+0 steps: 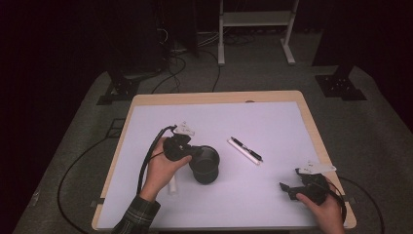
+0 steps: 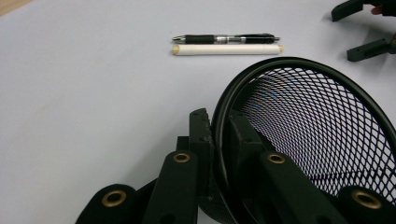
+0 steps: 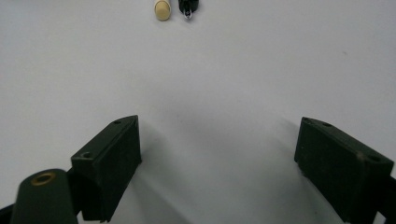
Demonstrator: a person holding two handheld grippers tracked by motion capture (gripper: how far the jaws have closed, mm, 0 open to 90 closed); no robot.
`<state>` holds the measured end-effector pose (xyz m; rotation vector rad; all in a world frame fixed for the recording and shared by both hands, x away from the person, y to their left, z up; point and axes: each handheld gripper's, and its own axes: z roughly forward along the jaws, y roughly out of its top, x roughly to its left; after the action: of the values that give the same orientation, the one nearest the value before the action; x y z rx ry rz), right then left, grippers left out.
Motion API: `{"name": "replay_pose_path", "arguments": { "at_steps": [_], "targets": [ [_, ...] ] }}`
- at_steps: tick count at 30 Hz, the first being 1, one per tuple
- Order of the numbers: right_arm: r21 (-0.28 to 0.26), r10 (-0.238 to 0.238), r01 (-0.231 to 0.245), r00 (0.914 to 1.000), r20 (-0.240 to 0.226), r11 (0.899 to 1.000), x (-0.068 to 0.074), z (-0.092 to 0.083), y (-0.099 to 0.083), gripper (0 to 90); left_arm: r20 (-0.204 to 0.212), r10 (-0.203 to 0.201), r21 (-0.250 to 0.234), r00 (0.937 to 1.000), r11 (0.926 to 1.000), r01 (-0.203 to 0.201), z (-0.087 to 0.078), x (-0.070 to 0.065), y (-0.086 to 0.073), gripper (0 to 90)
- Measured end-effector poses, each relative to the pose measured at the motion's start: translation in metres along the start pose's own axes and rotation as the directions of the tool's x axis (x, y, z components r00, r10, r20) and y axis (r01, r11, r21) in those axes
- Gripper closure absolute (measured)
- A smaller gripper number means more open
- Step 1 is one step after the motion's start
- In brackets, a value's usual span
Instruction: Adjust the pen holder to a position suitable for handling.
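1. Starting with the high view: a black mesh cup (image 1: 205,165) is seen near the centre of the white-topped table (image 1: 272,204), clamped at its rim by the left gripper (image 1: 192,155), which is held by the left hand (image 1: 163,170). The gripper sits at the cup's 9 o'clock side. A black pen (image 1: 246,148) and a white stick (image 1: 243,152) are laid side by side, touching or nearly so, at about 2 o'clock from the cup. A second pale stick (image 1: 172,184) is partly covered by the left hand, at 8 o'clock from the cup. The right gripper (image 1: 287,189) is held low at the table's 4 o'clock corner by the right hand (image 1: 324,207), well apart from the cup; its jaws are spread with nothing between.

2. Left gripper view: the jaws are pressed on the cup's (image 2: 317,135) rim wall, one inside the mesh, one outside. The pen (image 2: 226,38) and white stick (image 2: 227,49) are seen at 12 o'clock, parallel, just beside each other. The right gripper's two black jaws (image 2: 362,30) are seen apart at 2 o'clock.

3. Right gripper view: the jaws are held wide apart over bare table (image 3: 224,84), nothing gripped. The ends of the white stick (image 3: 162,9) and pen (image 3: 188,7) are seen at 12 o'clock.
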<state>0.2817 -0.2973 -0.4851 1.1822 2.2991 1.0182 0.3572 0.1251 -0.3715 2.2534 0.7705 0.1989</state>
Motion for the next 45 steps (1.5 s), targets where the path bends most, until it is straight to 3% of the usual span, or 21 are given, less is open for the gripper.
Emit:
{"name": "replay_pose_path", "arguments": {
  "at_steps": [13,18,30,45],
  "targets": [
    [0.001,-0.002,0.002,1.0,0.0,1.0,0.0,0.0,0.0,13.5,0.066,0.026,0.019,0.9974,0.9995,-0.027,0.012,-0.016,-0.001,81.7],
    [0.001,-0.002,0.002,1.0,0.0,1.0,0.0,0.0,0.0,13.5,0.096,0.044,0.038,0.9944,0.9981,-0.048,0.019,-0.024,-0.001,81.7],
    [0.001,-0.003,0.003,1.0,0.0,1.0,0.0,0.0,0.0,13.5,0.155,0.044,0.063,0.9869,0.9966,-0.054,0.03,-0.036,-0.003,81.7],
    [0.001,-0.003,0.003,1.0,0.0,1.0,0.0,0.0,0.0,13.5,0.177,0.041,0.102,0.9834,0.9929,-0.06,0.038,-0.042,-0.003,81.7]
  ]
}}
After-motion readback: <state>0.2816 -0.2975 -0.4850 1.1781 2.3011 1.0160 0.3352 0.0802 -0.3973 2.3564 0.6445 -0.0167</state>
